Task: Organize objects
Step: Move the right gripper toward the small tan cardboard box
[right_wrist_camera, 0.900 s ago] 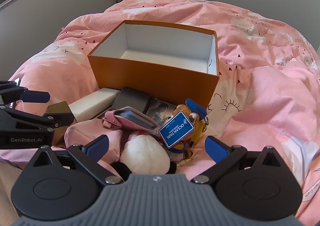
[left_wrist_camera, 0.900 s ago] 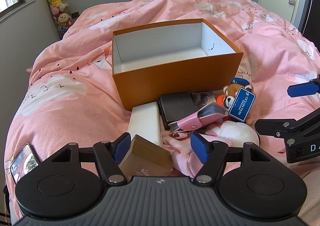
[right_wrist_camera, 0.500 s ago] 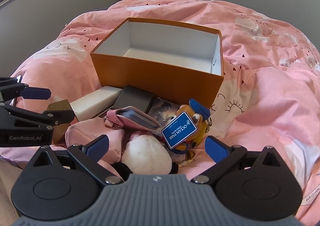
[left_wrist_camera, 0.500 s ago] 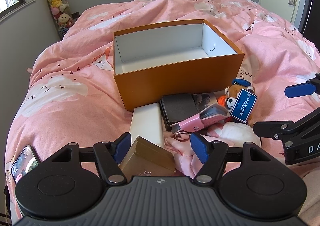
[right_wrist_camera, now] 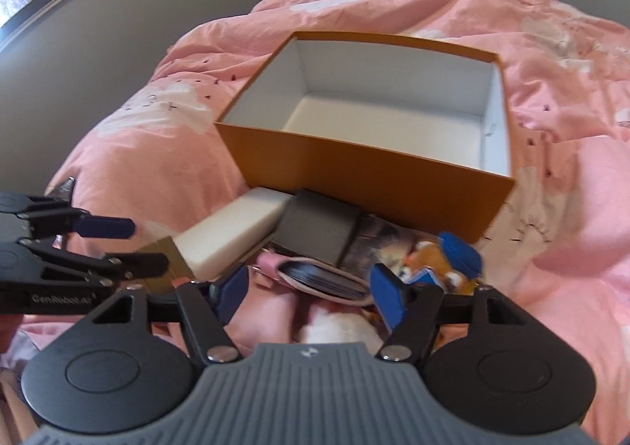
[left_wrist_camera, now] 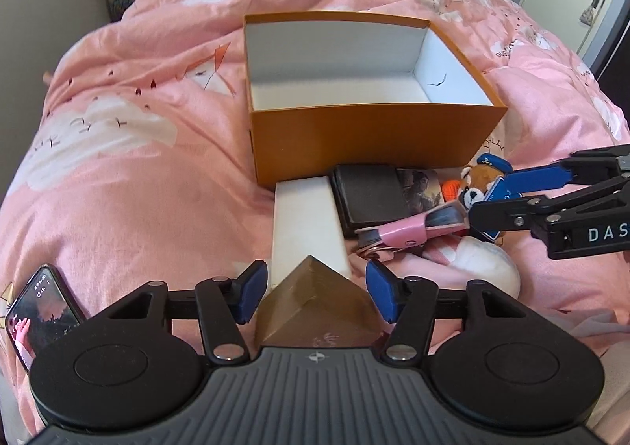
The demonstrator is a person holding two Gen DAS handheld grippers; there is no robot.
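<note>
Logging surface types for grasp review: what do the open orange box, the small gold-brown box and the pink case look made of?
Open orange box: looks like rigid cardboard, matte orange outside, white paper lining, crisp folded corners.
Small gold-brown box: probably card with a slightly metallic sheen, sharp edges.
Pink case: seemingly smooth faux leather or vinyl, with a snap strap; it holds a dark object.

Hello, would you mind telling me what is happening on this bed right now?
A person is tidying with two handheld grippers. The left gripper straddles a small gold box, jaws open. The right gripper, also open, hovers over a pink case. The orange box is empty.
</note>
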